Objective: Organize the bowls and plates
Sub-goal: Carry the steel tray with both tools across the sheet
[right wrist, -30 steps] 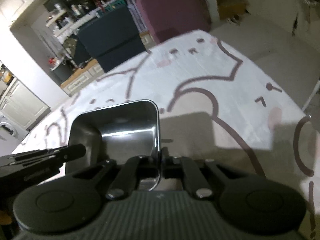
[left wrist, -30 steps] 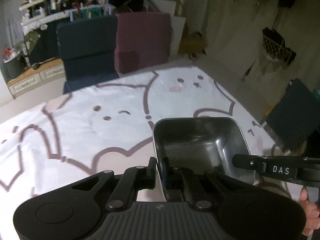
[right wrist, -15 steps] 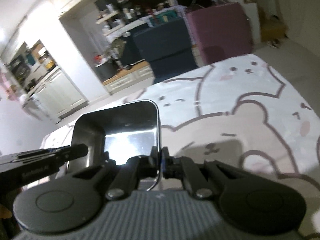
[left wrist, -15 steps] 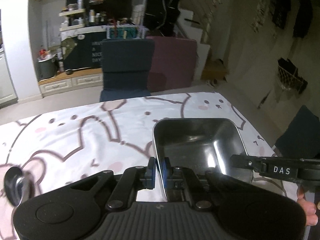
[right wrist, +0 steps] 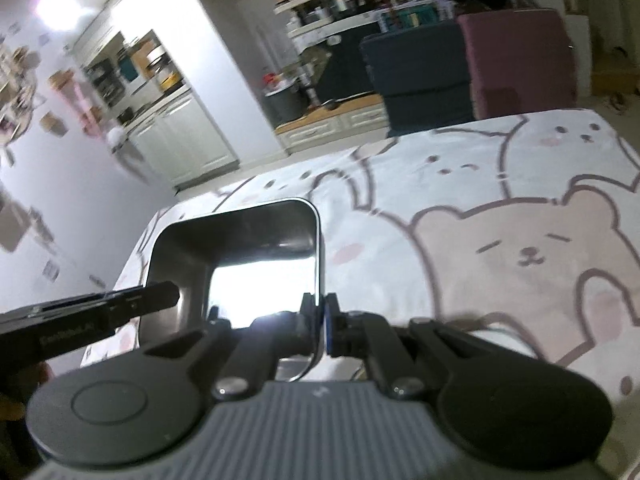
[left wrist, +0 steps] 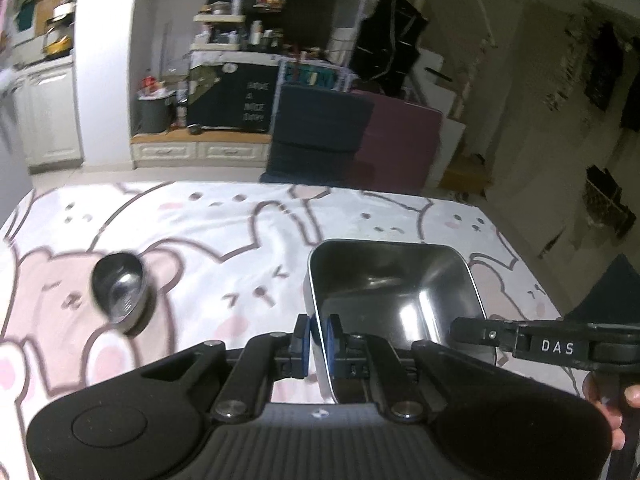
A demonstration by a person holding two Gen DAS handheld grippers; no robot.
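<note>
A deep rectangular steel tray [left wrist: 394,296] hangs above the table, carried between both grippers. My left gripper [left wrist: 318,340] is shut on the tray's left wall, its blue pads on either side of the rim. My right gripper [right wrist: 319,322] is shut on the opposite wall of the tray [right wrist: 240,248], whose bottom glares bright. Each gripper shows as a black bar in the other's view. A small round steel bowl [left wrist: 119,292] sits on the table to the left, empty and blurred.
The table wears a white cloth with bear drawings [right wrist: 500,240]. Beyond its far edge stand a dark blue chair [left wrist: 316,136] and a maroon chair [left wrist: 404,140]. Cabinets and cluttered shelves [left wrist: 236,28] line the back wall. A hand [left wrist: 608,412] shows at the lower right.
Both grippers have swept leftward across the table with the tray held between them and risen a little. The small round bowl has come into the left wrist view.
</note>
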